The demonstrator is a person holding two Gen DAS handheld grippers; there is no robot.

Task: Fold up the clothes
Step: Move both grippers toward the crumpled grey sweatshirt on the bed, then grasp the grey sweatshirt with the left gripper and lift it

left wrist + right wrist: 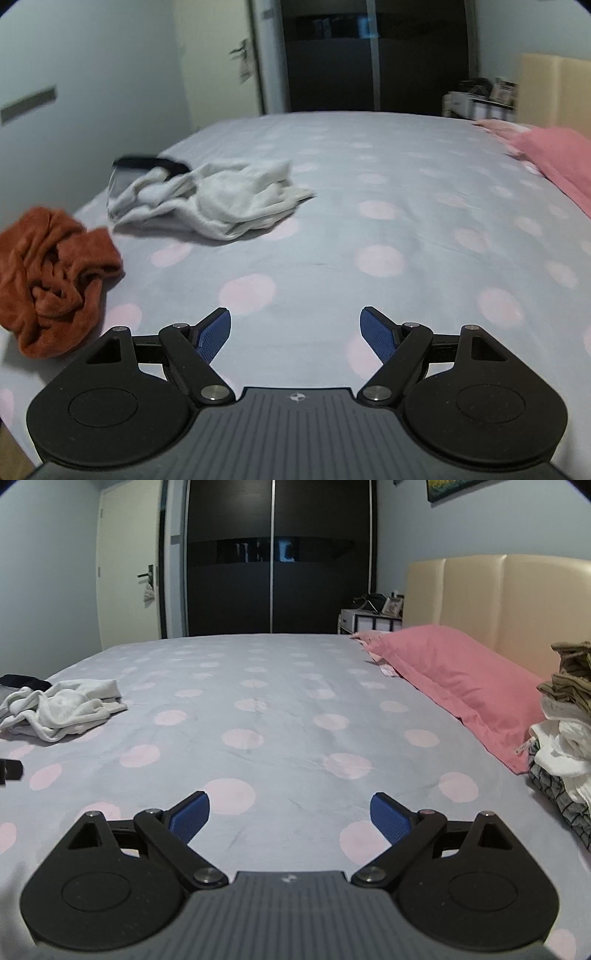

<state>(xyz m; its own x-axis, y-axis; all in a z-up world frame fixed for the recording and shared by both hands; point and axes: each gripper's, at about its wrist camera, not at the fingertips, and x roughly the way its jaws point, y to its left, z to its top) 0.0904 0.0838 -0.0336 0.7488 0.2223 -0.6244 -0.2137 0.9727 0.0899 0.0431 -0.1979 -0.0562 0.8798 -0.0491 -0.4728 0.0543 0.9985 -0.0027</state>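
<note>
1. Clothes lie in loose heaps on the bed (369, 236), which wears a grey sheet with pink dots; none is in hand yet
2. Nearest the left gripper (295, 328), at the bed's near left edge, sits a crumpled rust-orange garment (51, 273); it looks like soft fleecy knit, light and floppy, likely to sag and drag when lifted, so a hem or corner pinch would serve better than the bunched middle
3. Left gripper hovers over bare sheet with its blue pads spread wide, holding nothing; the orange garment is off to its left and slightly ahead, apart from the fingers
4. Right gripper (291, 812) likewise stands wide open and empty above the sheet near the bed's near edge
5. Farther along the left edge lies a crumpled white garment (210, 199), with something dark (147, 164) tucked at its far side; limp cloth, edges hard to pick out in the blur
6. At the near right edge, beside the pink pillow (450, 686), a stack of folded clothes (565, 734) sits, well apart from both claws
7. Beyond the bed's far edge stands a dark wardrobe (277, 572)
</note>
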